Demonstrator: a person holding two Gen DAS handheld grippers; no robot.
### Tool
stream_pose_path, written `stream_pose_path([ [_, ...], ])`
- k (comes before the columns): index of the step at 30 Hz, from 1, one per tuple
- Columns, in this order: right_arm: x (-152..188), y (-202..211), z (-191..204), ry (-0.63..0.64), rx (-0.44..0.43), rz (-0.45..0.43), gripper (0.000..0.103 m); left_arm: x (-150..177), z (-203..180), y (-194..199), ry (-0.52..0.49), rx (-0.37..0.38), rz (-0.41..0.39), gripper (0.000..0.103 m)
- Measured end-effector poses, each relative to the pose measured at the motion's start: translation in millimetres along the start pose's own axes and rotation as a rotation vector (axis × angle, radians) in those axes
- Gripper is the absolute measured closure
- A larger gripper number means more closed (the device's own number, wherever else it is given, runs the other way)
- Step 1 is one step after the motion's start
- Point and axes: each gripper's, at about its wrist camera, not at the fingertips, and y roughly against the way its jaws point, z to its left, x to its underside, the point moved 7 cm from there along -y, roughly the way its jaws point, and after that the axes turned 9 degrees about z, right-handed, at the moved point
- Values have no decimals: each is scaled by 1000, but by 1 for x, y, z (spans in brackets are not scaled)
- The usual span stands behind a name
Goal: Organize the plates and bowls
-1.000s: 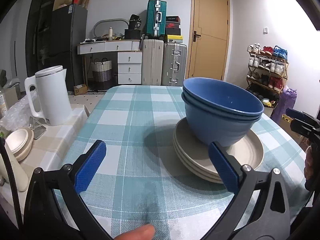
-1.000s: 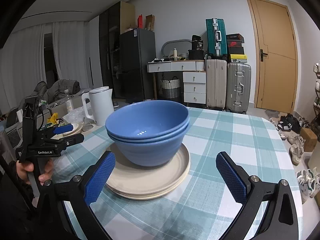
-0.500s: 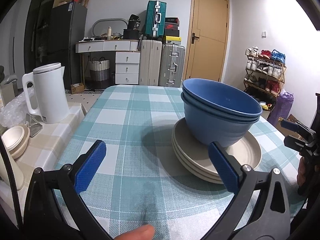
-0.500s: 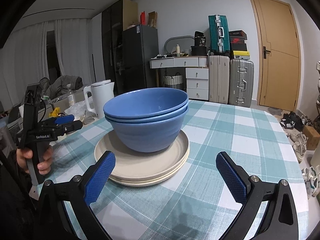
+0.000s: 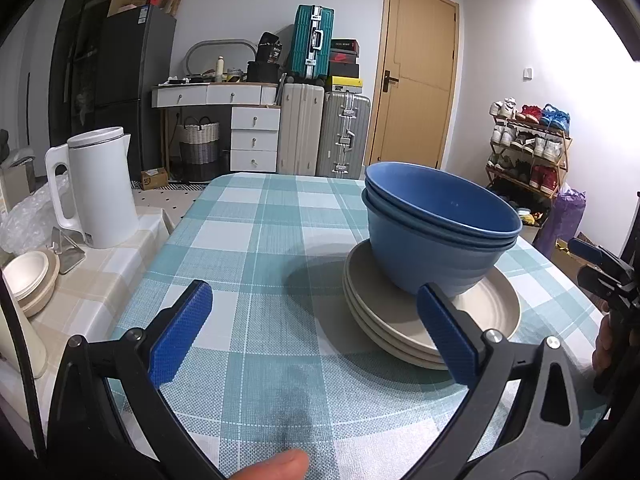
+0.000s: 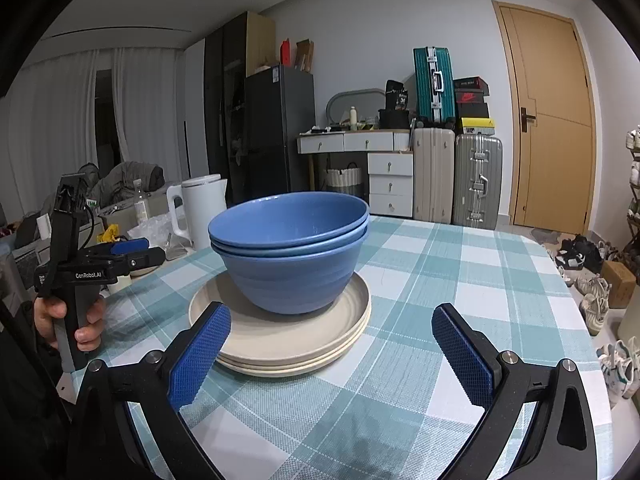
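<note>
Two nested blue bowls [image 5: 436,236] [image 6: 290,252] sit on a stack of beige plates [image 5: 400,312] [image 6: 288,340] on the teal checked tablecloth [image 5: 260,240] [image 6: 432,280]. My left gripper [image 5: 316,332] hovers open over the cloth, left of and in front of the stack, holding nothing. The right gripper [image 6: 330,356] is open too, low in front of the stack, with its left pad near the plate rim. Each gripper appears in the other view: the right gripper [image 5: 604,268] at the far right, the left gripper [image 6: 120,258] held in a hand at the left.
A white kettle [image 5: 96,188] [image 6: 204,208] and small beige bowls [image 5: 28,280] stand on a side table to the left. Suitcases [image 5: 324,128], drawers and a door line the back wall. A shoe rack [image 5: 528,148] stands at the right.
Both grippers have drawn back slightly from the stack and lowered; the bowls and plates have not moved. Both stay open.
</note>
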Motion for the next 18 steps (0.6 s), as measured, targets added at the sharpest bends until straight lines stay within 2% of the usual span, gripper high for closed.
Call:
stream_pose_path([
  [18, 0, 5, 3, 15, 17, -28, 0, -1, 1, 5, 3, -4, -13, 1],
])
